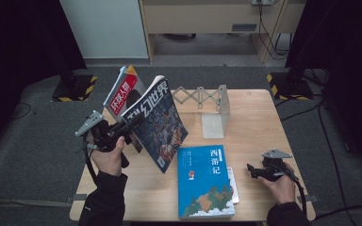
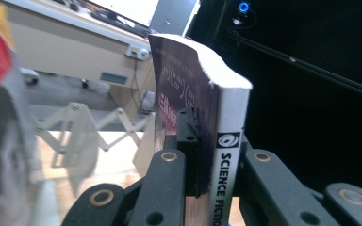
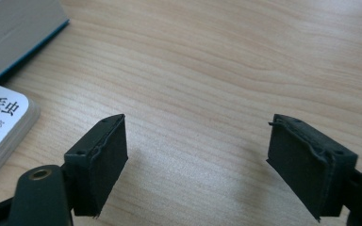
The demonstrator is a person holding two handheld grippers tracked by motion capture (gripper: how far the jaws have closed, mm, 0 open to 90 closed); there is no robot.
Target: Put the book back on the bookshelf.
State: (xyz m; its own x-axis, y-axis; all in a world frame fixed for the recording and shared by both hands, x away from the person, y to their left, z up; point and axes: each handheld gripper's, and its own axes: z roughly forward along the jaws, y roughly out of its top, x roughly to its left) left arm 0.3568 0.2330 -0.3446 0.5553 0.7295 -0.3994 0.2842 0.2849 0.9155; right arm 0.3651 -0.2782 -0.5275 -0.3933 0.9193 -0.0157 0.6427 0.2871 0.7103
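We see the science fiction magazine [image 1: 162, 123] lifted clear of the wooden table [image 1: 254, 122], held in the air over its left part. Its dark illustrated cover faces the camera in the high view, and its long axis runs on a slant, the top corner up and away from us, the bottom corner down toward the blue book [image 1: 204, 181]. In the left gripper view the magazine [image 2: 202, 117] stands on edge between the black jaws, white spine toward the camera, its body reaching straight away from the gripper. Our left gripper [image 1: 131, 123] is clamped on the magazine at its left edge, near the spine, the hand below and left of it. Behind it a second magazine with a red title block [image 1: 125, 92] stands tilted. The metal accordion book rack [image 1: 206, 106] stands at the back of the table with nothing between its plates. The blue book lies flat near the front edge, with a small white book [image 3: 0, 127] just beside it on the right. Our right gripper [image 1: 250, 170] rests low over bare wood to the right of these, jaws spread wide with nothing between them.
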